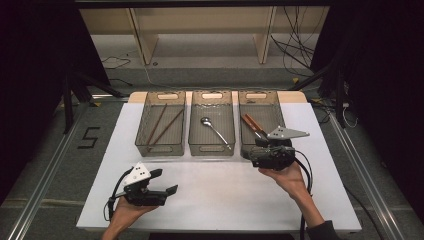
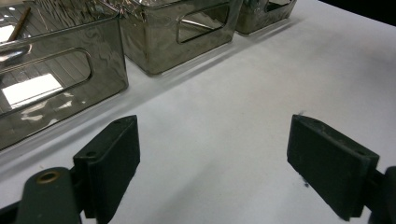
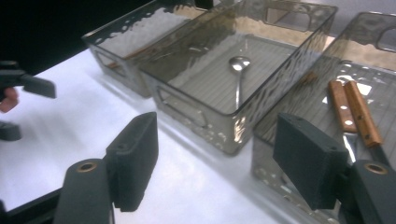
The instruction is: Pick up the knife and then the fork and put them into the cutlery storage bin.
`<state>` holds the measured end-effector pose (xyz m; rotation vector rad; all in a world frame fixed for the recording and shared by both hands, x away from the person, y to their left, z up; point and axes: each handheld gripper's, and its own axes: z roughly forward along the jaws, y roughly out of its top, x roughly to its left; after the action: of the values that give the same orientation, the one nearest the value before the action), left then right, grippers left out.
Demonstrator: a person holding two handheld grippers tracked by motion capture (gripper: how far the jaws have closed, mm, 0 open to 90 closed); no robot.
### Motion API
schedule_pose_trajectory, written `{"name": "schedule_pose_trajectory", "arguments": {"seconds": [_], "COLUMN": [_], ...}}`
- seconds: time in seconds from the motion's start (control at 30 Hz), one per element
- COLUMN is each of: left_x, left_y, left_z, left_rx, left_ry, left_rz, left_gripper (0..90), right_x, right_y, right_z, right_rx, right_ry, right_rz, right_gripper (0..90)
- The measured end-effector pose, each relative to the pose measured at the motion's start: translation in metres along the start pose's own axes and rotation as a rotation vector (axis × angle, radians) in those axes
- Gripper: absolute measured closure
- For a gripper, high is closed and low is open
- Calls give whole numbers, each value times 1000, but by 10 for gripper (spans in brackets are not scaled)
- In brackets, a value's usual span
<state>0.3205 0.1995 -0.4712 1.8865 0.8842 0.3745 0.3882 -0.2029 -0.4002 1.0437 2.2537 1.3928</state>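
By right bin's [image 1: 278, 102] near wall: right tool [image 3: 215, 161] apart, empty; wooden-handled knives [image 3: 353, 112] just beyond.

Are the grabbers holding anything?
No. The left gripper and right gripper are both open, with nothing between their jaws.

bins [image 3: 224, 135]: smoky clear glossy plastic | spoon [image 3: 239, 70]: shiny metal | knife handles [image 3: 352, 112]: wood | table [image 2: 224, 121]: matt white
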Motion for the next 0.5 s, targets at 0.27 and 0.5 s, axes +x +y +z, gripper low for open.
{"name": "schedule_pose_trajectory", "arguments": {"seconds": [0.27, 0.5], "left_x": [-1, 0], "left_y": [0, 0], "left_z": [0, -2], "left_rx": [-2, -14], "left_ry": [-10, -15], "left_rz": [-1, 3], "left_gripper": [169, 169], "right_x": [15, 21], "right_y": [-20, -39], "right_z": [-11, -17], "right_rx": [-40, -61], "right_ry": [40, 39], "right_rz": [-12, -34], "right_gripper": [272, 261]}}
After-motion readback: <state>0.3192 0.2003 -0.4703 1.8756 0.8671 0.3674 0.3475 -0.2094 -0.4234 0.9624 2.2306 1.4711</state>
